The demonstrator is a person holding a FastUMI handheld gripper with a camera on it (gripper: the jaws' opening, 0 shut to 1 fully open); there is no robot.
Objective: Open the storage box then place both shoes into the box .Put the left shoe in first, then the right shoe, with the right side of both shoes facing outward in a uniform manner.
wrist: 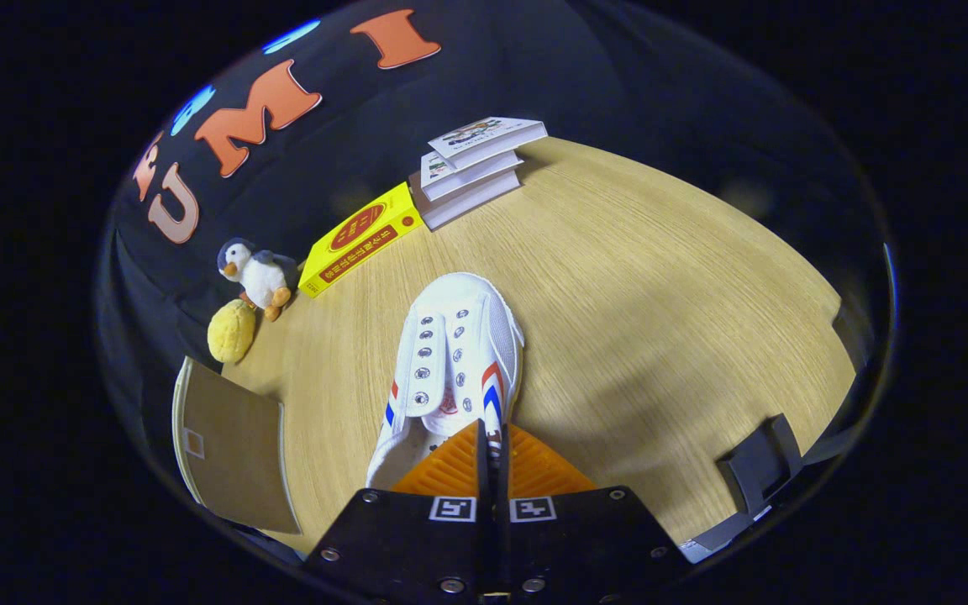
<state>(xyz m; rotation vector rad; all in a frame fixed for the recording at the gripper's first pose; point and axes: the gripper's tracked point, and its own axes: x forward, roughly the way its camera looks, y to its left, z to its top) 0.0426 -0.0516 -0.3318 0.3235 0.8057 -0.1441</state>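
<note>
1. Where the pale wood-grain table is spreading out, lying toe-away: a white canvas shoe with metal eyelets and red-and-blue side stripes.
2. Pinching the shoe's rim at the opening: the gripper, its ribbed orange fingers pressing together with only a thin gap, the rest of the shoe stretching ahead of them.
3. Sitting beyond the toe: a yellow box and three stacked books.
4. Standing near the yellow box: a plush penguin touching a fuzzy yellow ball.
5. Lying beside the shoe: a flat tan panel.
</note>
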